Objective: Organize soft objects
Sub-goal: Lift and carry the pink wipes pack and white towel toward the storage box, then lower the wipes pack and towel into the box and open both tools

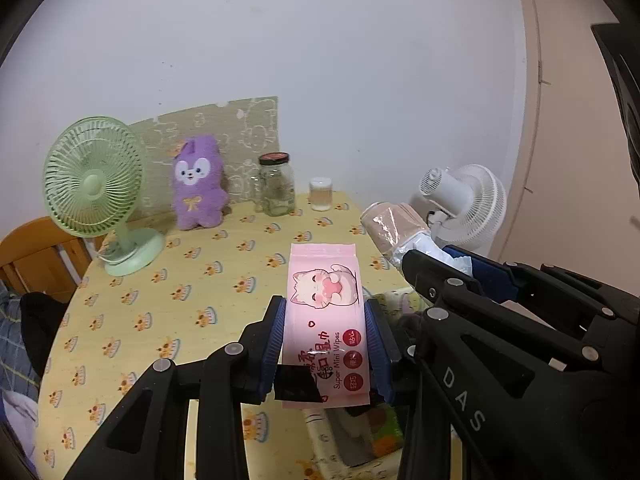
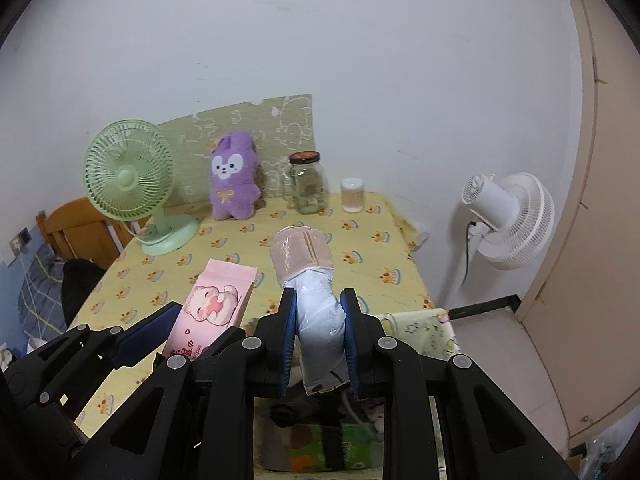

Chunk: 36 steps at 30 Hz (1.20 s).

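A pink pack of mini wipes (image 1: 320, 264) with a cat print is clamped between the blue pads of my left gripper (image 1: 326, 305), which is shut on it and holds it over the front of the yellow table (image 1: 180, 280). Just to the right, my right gripper (image 2: 319, 296) is shut on a plastic-wrapped soft pack (image 2: 300, 252), beige at its far end and pale blue at the near end. Each view shows the other gripper alongside: the left gripper (image 2: 200, 320) with the wipes (image 2: 218, 296), and the right gripper (image 1: 444, 258) with the wrapped pack (image 1: 396, 228). A purple plush (image 1: 198, 188) stands at the back of the table.
A green desk fan (image 1: 94, 184) stands at the back left; a glass jar (image 1: 276, 186) and a small white-capped container (image 1: 321, 194) stand at the back. A white fan (image 2: 504, 220) stands off the table to the right. A pale patterned fabric bin (image 2: 424, 332) sits below the grippers. A wooden chair (image 1: 36, 256) is at left.
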Available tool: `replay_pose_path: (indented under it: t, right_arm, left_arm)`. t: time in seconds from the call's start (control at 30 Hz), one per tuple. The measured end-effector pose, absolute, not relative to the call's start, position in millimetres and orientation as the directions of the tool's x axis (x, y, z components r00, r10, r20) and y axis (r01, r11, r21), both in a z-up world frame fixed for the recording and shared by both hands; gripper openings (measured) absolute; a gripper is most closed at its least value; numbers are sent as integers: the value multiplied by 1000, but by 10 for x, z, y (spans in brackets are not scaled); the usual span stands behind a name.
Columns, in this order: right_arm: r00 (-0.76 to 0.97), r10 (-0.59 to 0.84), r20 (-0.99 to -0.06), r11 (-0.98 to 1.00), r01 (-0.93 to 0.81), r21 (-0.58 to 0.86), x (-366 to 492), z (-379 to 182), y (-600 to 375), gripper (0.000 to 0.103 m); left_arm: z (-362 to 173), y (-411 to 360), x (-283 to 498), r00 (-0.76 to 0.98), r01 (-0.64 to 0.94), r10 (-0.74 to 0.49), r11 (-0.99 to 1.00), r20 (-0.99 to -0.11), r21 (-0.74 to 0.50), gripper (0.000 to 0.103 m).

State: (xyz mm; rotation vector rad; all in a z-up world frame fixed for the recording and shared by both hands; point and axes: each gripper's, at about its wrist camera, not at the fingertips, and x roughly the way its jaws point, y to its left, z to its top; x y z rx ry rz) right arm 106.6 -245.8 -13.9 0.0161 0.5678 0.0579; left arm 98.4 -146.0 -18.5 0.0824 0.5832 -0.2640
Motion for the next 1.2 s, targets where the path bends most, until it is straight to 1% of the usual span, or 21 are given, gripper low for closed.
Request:
replay_pose_path:
  t: [0.3,0.73,0.93,1.0,1.03,1.2]
  right_arm:
    - [836,29,-548,1000,-18,25,1078,-227,-2656,24]
    - [802,13,-597,999,16,42,1115,-560,-2897,24]
    - [789,9,-614,998,26,49,1117,-688,-2947,24]
    - [785,6,-619,998,30,48,1115,-714,-2947,24]
    - [783,4,-622,998,32,47,1115,-725,-2948,24]
    - [781,7,-625,998,34,53,1088,-784,-2966,24]
  left_arm:
    - [-288,-1663,1035,780,313,-263,950,-567,-10,40]
    - [-602,-1899,1075,709,391,-318,920,-629,-24,40]
    - [-704,-1935,1072,685,403,-321,915,-654,-27,41]
    - [-727,-1939,1073,675,411,-328,911,-661,-31,54]
    - [-739,-1944,1067,671,419,-334,908,-662,-34,63]
    - [-777,-1961,1040,671,435,-333,900,-662,-11,69]
